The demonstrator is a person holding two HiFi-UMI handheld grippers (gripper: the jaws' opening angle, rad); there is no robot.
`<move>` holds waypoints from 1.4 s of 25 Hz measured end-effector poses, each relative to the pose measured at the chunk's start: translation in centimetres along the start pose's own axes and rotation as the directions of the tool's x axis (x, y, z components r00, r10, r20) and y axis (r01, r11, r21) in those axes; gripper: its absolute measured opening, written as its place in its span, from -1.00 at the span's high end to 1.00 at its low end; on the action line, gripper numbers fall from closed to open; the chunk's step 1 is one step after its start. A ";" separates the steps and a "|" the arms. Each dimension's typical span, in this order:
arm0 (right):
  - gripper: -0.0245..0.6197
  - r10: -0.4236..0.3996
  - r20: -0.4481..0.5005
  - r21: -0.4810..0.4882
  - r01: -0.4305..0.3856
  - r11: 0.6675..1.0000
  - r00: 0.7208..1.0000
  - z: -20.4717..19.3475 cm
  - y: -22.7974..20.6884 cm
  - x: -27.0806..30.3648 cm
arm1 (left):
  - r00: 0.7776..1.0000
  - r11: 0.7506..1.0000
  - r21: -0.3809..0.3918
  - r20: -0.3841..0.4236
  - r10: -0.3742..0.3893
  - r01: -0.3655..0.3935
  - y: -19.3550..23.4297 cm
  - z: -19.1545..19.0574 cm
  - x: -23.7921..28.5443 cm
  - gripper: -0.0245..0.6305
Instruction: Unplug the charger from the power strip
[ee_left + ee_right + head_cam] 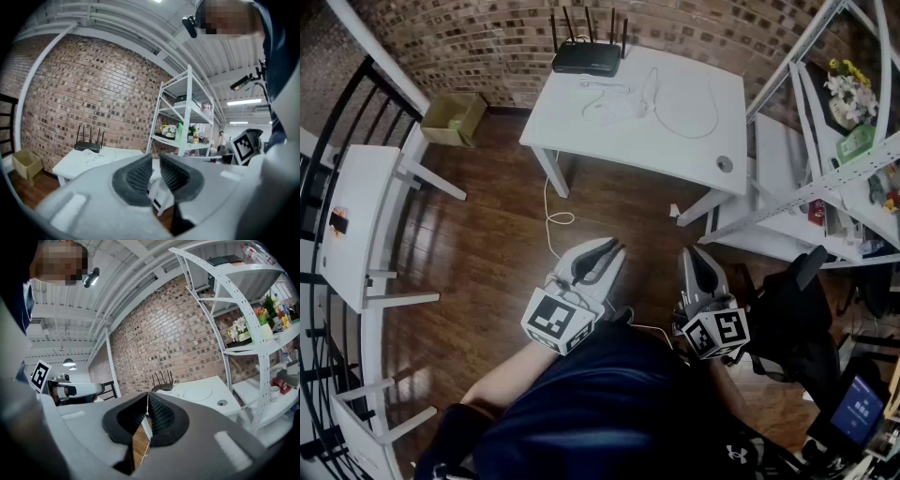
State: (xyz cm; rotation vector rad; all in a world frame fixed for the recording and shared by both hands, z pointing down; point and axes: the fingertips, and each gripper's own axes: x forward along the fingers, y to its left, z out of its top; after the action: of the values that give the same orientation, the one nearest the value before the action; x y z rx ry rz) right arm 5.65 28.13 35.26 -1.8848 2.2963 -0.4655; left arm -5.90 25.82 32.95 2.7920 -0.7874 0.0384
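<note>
On the white table (675, 141) at the far side of the room lies a tangle of white cable (614, 101) beside a black router (586, 58); I cannot make out the charger or the power strip in it. A white cord (551, 216) drops from the table to the floor. Both grippers hang close to the person's body, well short of the table. My left gripper (614, 248) (155, 161) has a narrow gap between its pads, with nothing in it. My right gripper (692, 253) (147, 399) is shut, pads touching, empty.
Dark wood floor lies between me and the table. A white shelf rack (825, 178) with flowers and bottles stands at the right. At the left are a white bench (356, 225) and a black railing (328, 122). A cardboard box (455, 117) sits by the brick wall.
</note>
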 end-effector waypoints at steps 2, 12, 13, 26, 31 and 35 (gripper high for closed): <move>0.89 -0.002 -0.012 -0.012 0.002 1.000 1.000 -0.1 -1.0 -0.1 | 1.000 1.000 0.006 -0.004 0.009 -0.009 -0.3 0.0 0.3 0.76; 0.89 -0.001 -0.048 -0.017 0.000 1.000 0.999 -0.7 -2.2 4.9 | 0.998 0.998 -0.019 -0.005 0.059 -0.059 4.9 0.3 2.3 0.70; 0.89 -0.009 -0.054 -0.022 0.007 1.000 0.999 -0.7 -2.5 5.9 | 0.998 0.998 -0.026 -0.005 0.056 -0.056 6.0 0.2 3.0 0.70; 0.58 -0.210 -0.148 -0.069 0.202 0.977 0.966 1.1 -9.7 21.3 | 0.991 0.993 -0.079 -0.095 -0.091 0.083 21.1 0.1 14.8 0.46; 0.56 -0.253 -0.220 -0.111 0.233 0.966 0.942 -0.5 -14.1 26.5 | 0.984 0.994 -0.070 -0.151 -0.095 0.086 25.4 -1.0 19.8 0.41; 0.51 -0.227 -0.284 -0.112 0.203 0.973 0.932 -2.1 -18.3 30.8 | 0.975 0.997 -0.046 -0.210 -0.065 0.056 27.4 -2.5 24.4 0.32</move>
State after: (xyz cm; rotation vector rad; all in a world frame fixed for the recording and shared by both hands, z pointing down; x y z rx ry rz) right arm 15.69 -4.70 45.88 -2.2585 2.3202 -0.7381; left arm 0.83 -8.75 43.65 2.7139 -0.6435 0.3010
